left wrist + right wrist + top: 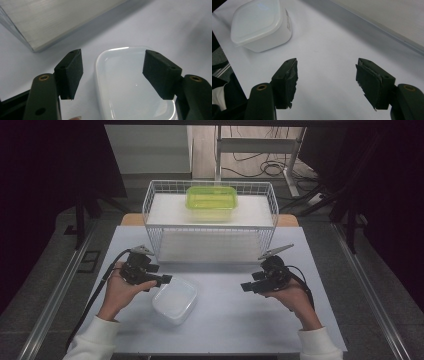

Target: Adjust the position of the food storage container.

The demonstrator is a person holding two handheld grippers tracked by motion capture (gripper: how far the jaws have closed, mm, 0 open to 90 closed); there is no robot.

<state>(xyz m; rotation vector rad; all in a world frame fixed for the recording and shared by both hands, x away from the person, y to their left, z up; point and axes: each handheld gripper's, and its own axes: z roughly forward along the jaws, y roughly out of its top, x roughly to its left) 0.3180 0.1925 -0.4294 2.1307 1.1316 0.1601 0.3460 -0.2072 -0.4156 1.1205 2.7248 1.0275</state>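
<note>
Wire basket [210,227] sits at the far side of the desk [235,325], a green lidded box [211,200] on top of it, well clear of the action. Left hand-held gripper [112,72] hovers jaws apart right over the white container [130,85], gripping nothing. Right hand-held gripper [327,82], jaws apart and empty, hangs over bare desk, the container [259,25] well off.

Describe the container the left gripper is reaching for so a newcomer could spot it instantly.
Start at the white wire basket at the table's far side. On the table in front of it, by the left gripper, sits the white container. Unlike the green container in the basket, it is white and squarish.
</note>
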